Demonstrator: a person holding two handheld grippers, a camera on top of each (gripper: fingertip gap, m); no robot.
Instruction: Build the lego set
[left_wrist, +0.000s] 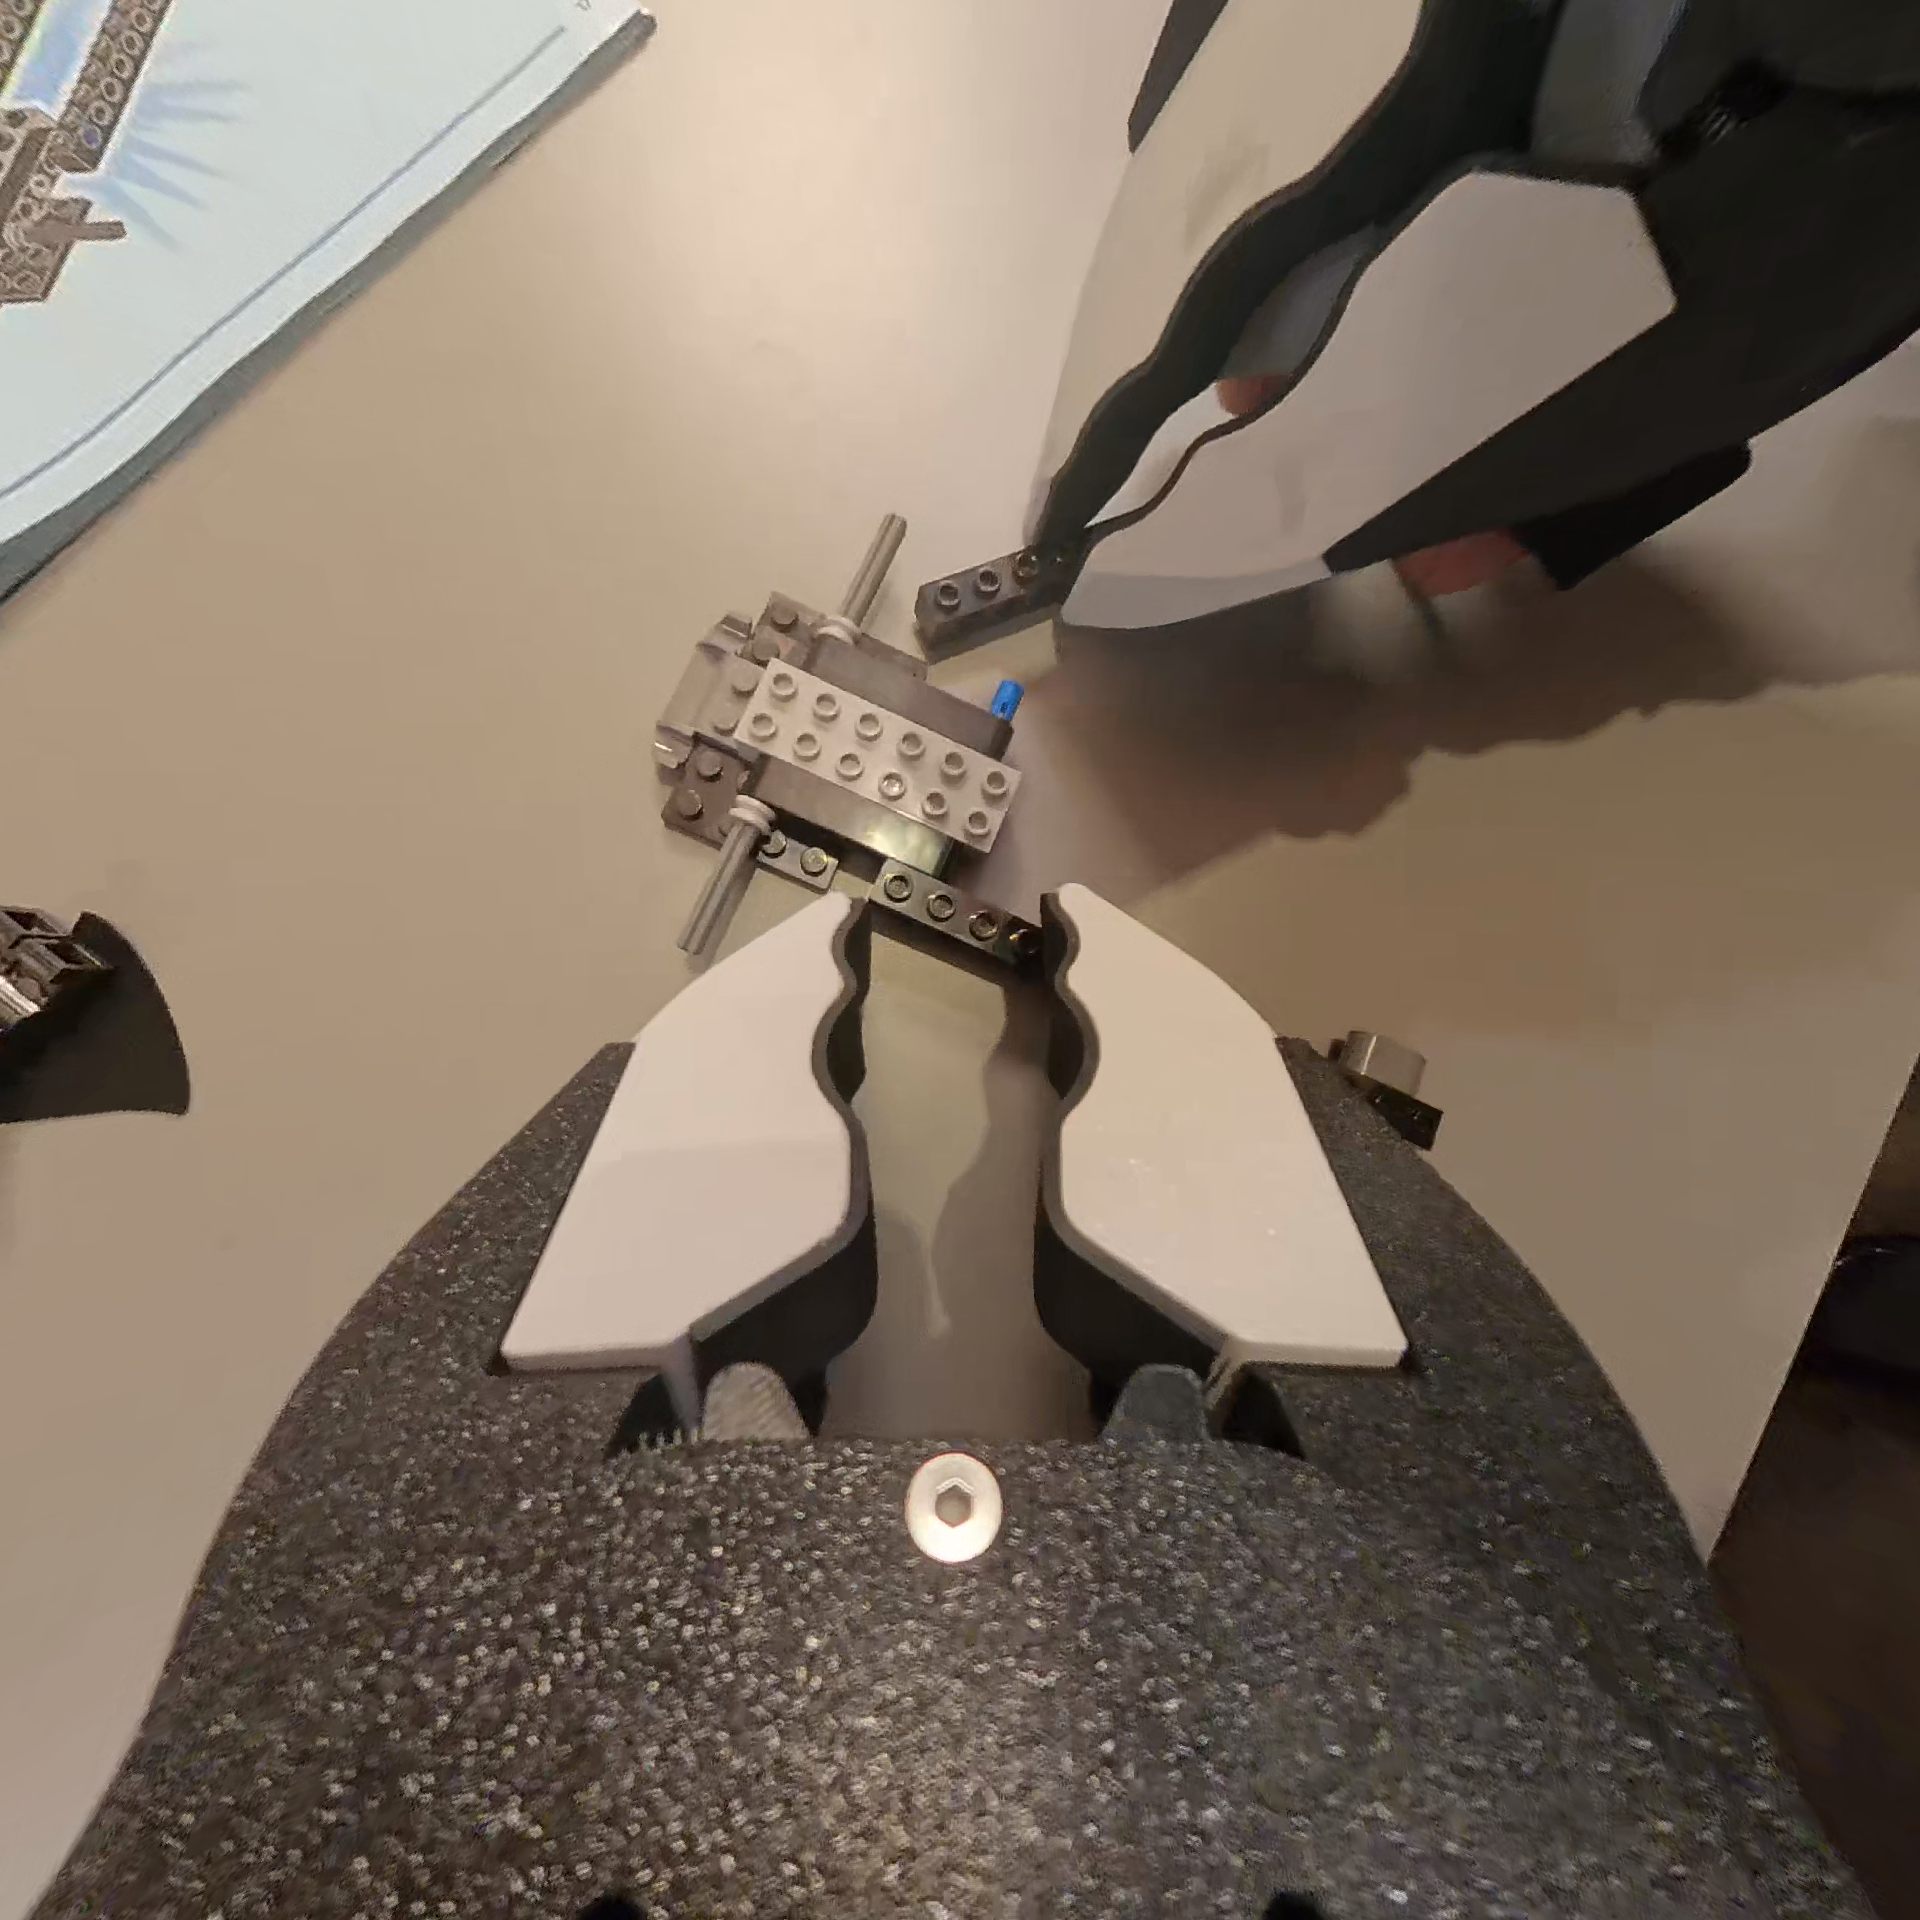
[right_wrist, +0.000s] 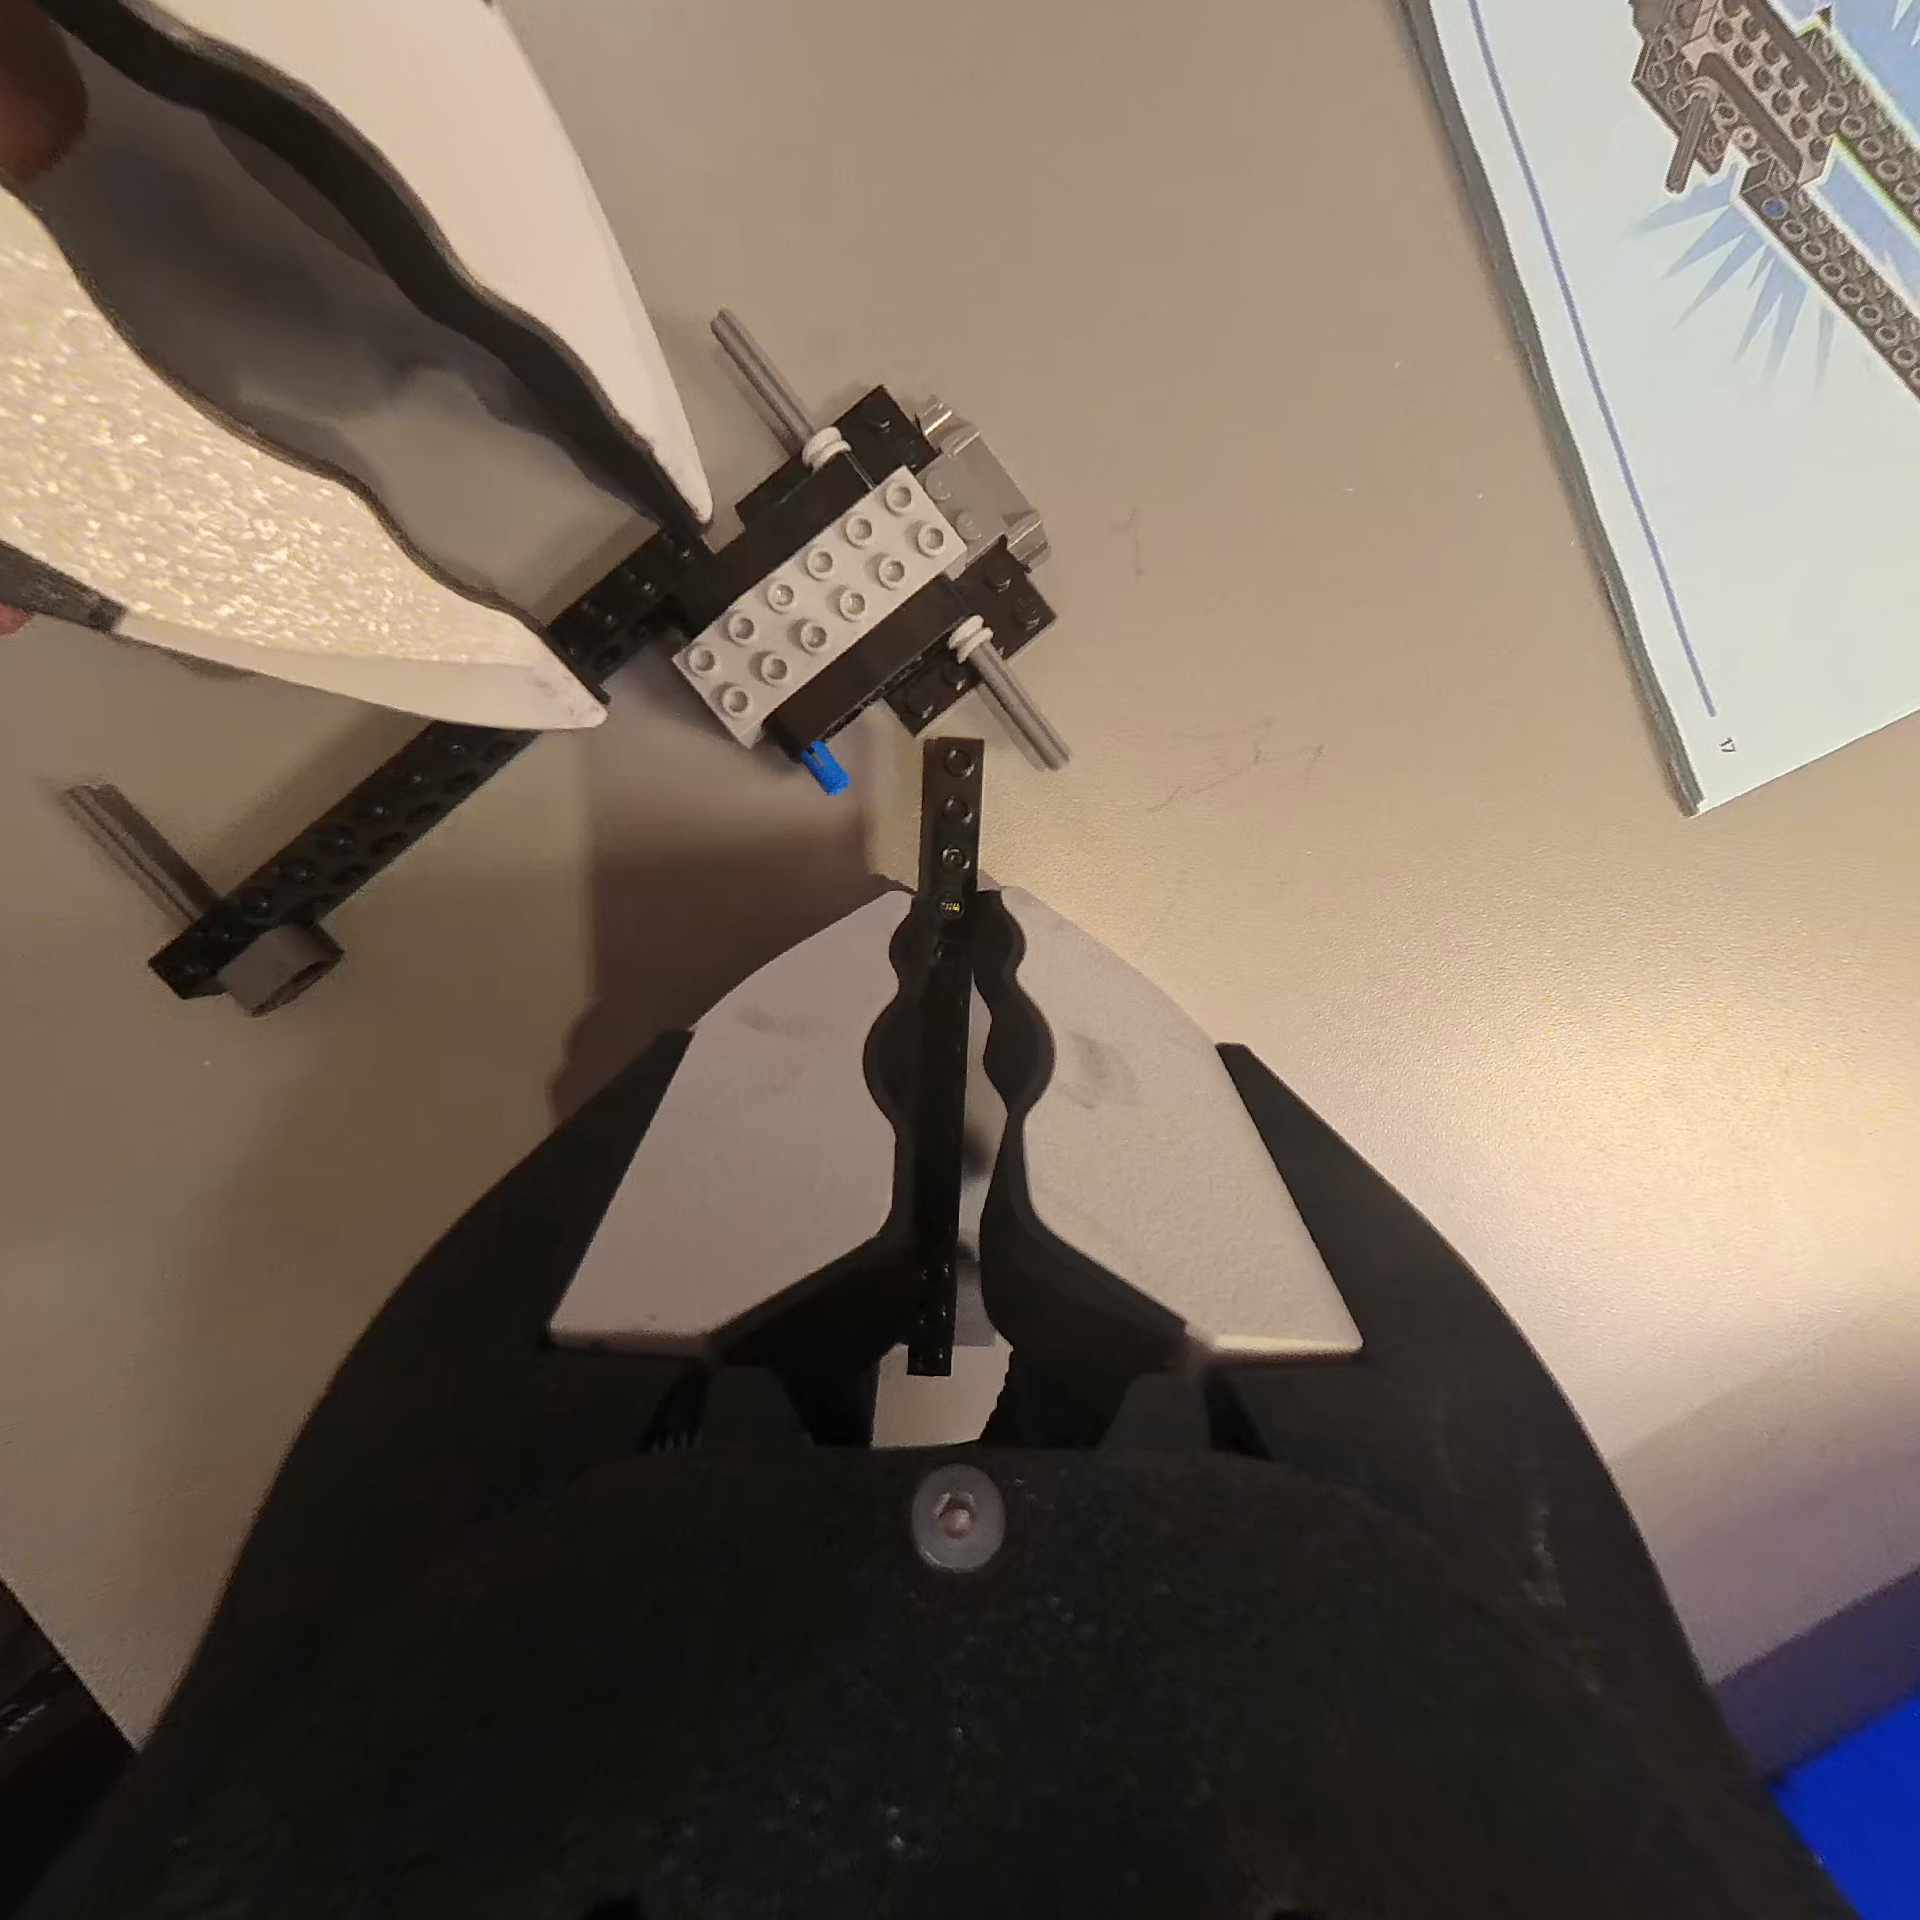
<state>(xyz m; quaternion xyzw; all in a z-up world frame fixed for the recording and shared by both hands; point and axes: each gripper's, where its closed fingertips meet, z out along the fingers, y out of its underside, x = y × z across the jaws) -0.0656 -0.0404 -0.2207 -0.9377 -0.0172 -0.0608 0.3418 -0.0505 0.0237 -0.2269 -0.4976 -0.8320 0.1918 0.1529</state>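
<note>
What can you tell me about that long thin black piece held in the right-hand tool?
The black studded strip looks like plastic, one stud wide, long and flat. It lies lengthwise between the fingers of the right tool, which are closed on it, its far end sticking out beyond the tips. That end hangs over the beige table, near the brick assembly but apart from it.

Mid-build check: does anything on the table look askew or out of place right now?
The black strip in the right gripper sits lengthwise, running deep back between the jaws instead of across the tips. Otherwise nothing stands out.
</note>
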